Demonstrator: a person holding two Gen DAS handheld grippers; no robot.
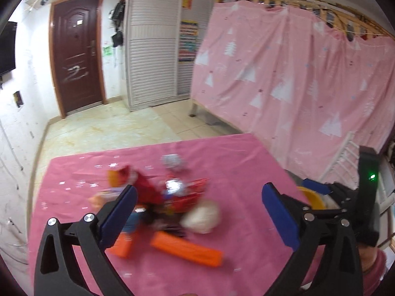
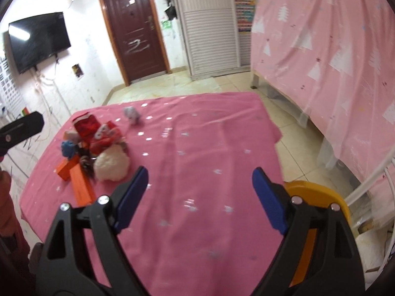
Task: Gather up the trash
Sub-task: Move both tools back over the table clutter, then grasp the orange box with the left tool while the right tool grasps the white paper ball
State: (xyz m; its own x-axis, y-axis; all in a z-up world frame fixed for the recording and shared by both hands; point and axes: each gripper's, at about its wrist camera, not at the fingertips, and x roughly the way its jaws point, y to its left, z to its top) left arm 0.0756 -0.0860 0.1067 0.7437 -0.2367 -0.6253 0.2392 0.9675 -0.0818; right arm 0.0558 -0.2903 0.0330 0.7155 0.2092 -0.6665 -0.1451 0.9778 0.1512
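My left gripper (image 1: pixel 200 212) stands wide open above the pink cloth (image 1: pixel 234 167), its blue pads (image 1: pixel 121 219) well apart and gripping nothing. The trash pile (image 1: pixel 170 202) lies on the cloth ahead of this gripper, seen in the gap between the pads but blurred; I cannot tell whether the left pad touches it. The pile includes red wrappers (image 1: pixel 148 187), a white wad (image 1: pixel 202 215), two orange boxes (image 1: pixel 187 250) and a crumpled foil ball (image 1: pixel 174 161) just beyond the rest. My right gripper (image 2: pixel 198 198) is also open, its jaws spread over bare cloth (image 2: pixel 197 135) with nothing between them and nothing touched. From the right wrist view, the pile (image 2: pixel 96 148) sits on the left part of the cloth, well apart from the right gripper, with the white wad (image 2: pixel 112 165) nearest and the foil ball (image 2: pixel 132 114) set slightly apart at the far side. A yellow bin (image 2: pixel 318 192) stands just off the cloth's right edge, behind the right finger. In the left wrist view the bin's yellow rim (image 1: pixel 312 197) shows behind the right finger, beside my other gripper's black body (image 1: pixel 367 185).
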